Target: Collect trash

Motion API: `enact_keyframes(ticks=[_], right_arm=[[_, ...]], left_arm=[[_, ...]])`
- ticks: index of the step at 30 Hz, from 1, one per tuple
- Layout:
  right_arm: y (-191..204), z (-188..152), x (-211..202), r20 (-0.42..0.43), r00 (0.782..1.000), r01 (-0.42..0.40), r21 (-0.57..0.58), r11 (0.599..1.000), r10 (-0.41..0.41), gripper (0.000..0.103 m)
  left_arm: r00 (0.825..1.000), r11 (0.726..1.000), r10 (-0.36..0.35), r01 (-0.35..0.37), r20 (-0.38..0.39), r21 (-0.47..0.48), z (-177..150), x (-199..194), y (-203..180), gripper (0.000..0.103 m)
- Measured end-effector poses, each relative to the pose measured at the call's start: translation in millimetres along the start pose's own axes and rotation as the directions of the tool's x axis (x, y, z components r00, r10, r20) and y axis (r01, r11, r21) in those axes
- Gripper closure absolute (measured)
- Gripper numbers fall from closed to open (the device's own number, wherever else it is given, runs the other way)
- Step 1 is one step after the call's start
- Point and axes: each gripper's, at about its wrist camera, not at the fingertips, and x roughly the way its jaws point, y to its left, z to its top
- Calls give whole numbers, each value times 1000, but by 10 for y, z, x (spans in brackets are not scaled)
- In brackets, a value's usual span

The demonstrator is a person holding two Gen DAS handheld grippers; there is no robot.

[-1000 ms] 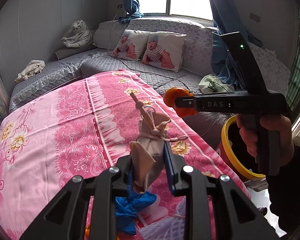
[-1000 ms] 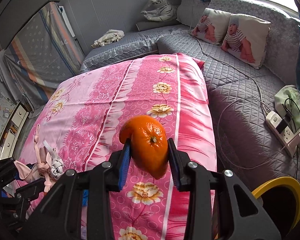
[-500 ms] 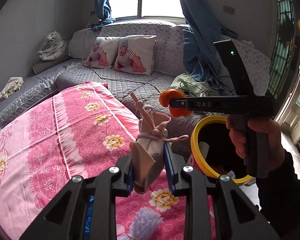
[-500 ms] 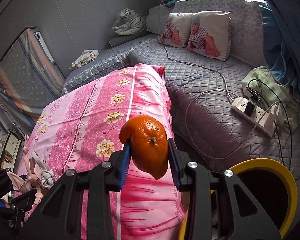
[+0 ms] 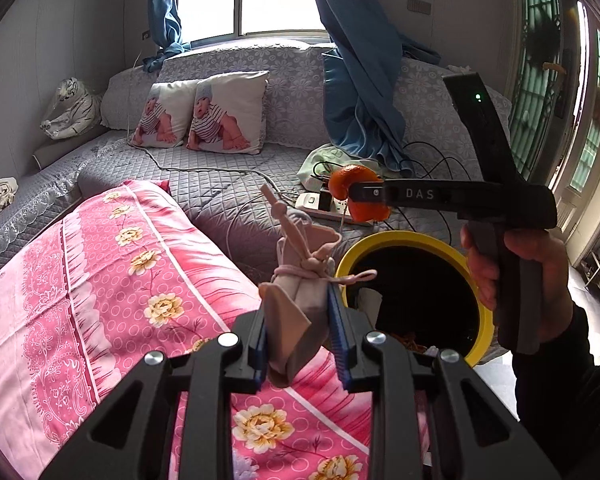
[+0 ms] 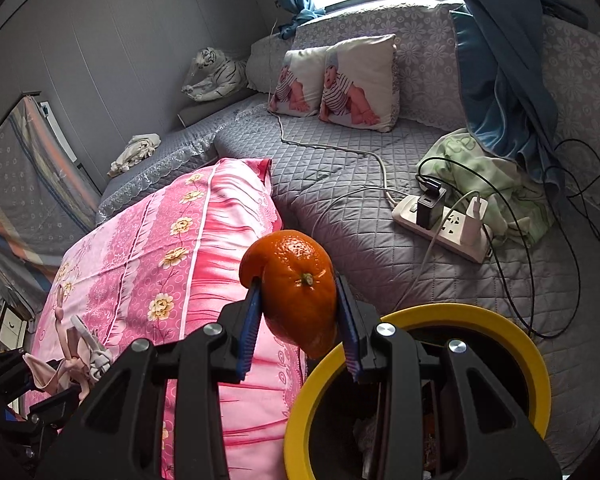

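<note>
My left gripper [image 5: 300,332] is shut on a beige cloth pouch with a drawstring [image 5: 296,300], held over the edge of the pink floral bed cover [image 5: 100,280]. My right gripper [image 6: 300,328] is shut on an orange peel [image 6: 296,284] just above the rim of the yellow-rimmed black trash bin [image 6: 500,320]. In the left wrist view the right gripper [image 5: 360,196] holds the peel [image 5: 346,182] above the far side of the bin [image 5: 364,246]. The left gripper and pouch [image 6: 76,356] show at lower left in the right wrist view.
A grey quilted sofa [image 6: 340,184] holds a white power strip with chargers and cables [image 6: 444,224], a green cloth [image 6: 488,172] and two baby-print pillows [image 5: 204,112]. Blue curtains [image 5: 360,92] hang over the sofa back. Trash lies inside the bin.
Both grippers have moved right, from over the pink cover toward the bin. The bin has come fully into view below the orange peel. Both grips are unchanged.
</note>
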Motion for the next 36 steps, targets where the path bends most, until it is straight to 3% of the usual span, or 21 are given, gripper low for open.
enact_keyframes(ticks=[16, 36], right_arm=[[-652, -97, -385, 43, 994, 93, 96, 991, -98, 69], [-1149, -345, -300, -37, 980, 198, 166, 966, -195, 68]], left_arm=[[997, 994, -71, 73, -31, 77, 143, 302, -503, 79], [987, 985, -138, 145, -88, 89, 158, 716, -877, 79]])
